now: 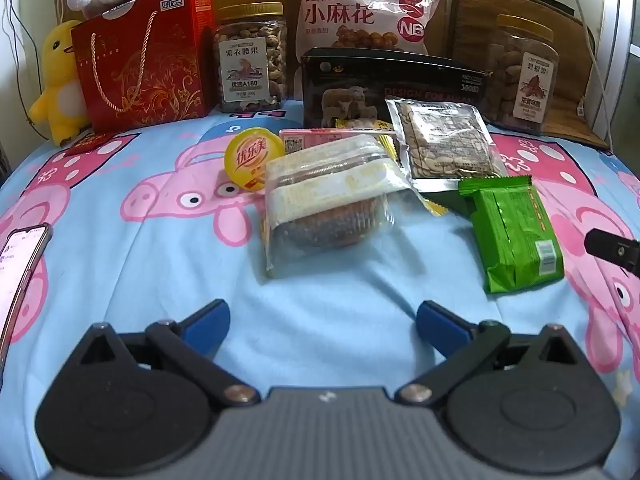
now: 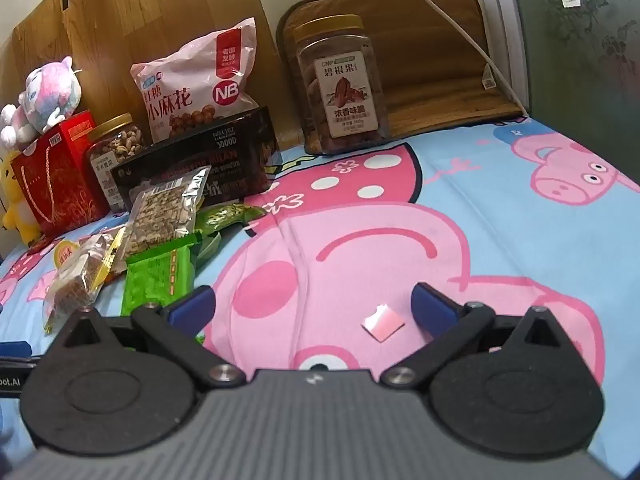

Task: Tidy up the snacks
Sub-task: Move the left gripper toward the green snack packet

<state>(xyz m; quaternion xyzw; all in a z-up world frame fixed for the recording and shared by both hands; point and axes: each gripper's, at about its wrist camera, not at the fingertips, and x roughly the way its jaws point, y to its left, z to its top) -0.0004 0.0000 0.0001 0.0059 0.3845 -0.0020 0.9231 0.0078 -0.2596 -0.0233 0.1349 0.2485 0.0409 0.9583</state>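
Note:
A pile of snacks lies on the cartoon-pig bedsheet: a clear pack of brown cake, a green packet, a silver nut pouch, a yellow cup lid and a pink box. My left gripper is open and empty, just short of the cake pack. My right gripper is open and empty over the sheet, with the green packet by its left finger. Its tip shows at the right edge of the left wrist view.
Along the headboard stand a red gift bag, a cashew jar, a pink snack bag, a black box and a pecan jar. A phone lies left. A pink paper scrap lies on the sheet.

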